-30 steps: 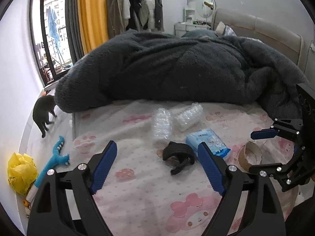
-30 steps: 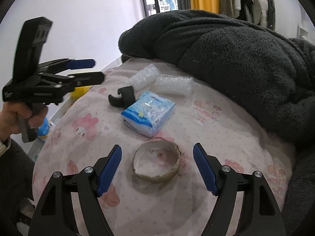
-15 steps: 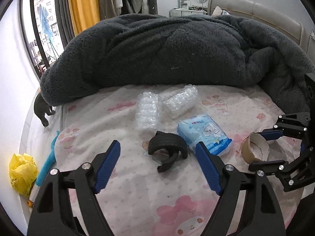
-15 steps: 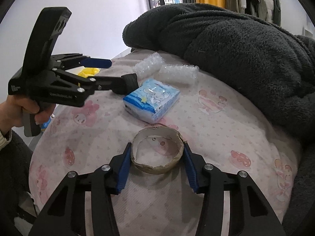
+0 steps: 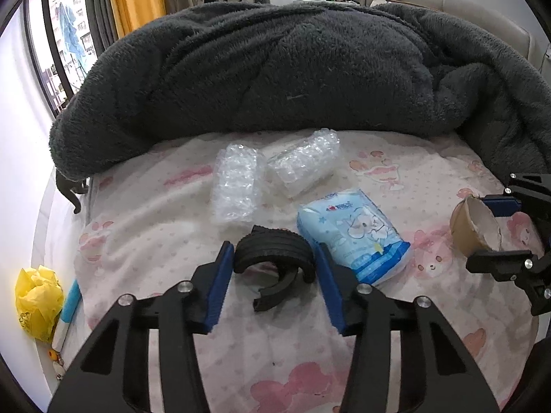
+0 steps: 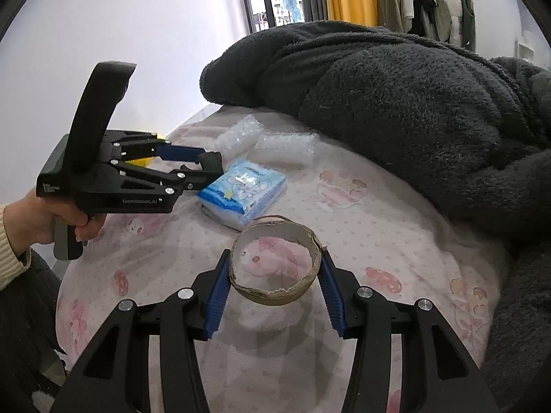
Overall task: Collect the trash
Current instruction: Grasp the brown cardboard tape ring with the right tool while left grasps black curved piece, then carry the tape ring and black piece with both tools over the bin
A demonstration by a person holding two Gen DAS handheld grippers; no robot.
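Left wrist view, left to right:
- Yellow bag (image 5: 38, 301), lower left, off the bed: likely your drop point
- Bubble wrap (image 5: 236, 184), centre, loose on the sheet (image 5: 144, 213), not yet collected
- Black plastic clip (image 5: 275, 253), lower centre: your left gripper (image 5: 273, 270) brackets it, pads touching its sides, seemingly clamped for lifting
- Tissue pack (image 5: 353, 232), just right of the clip
- Cardboard ring (image 5: 477, 225), right edge: your right gripper (image 6: 273, 277) pinches it across its width, raised off the sheet
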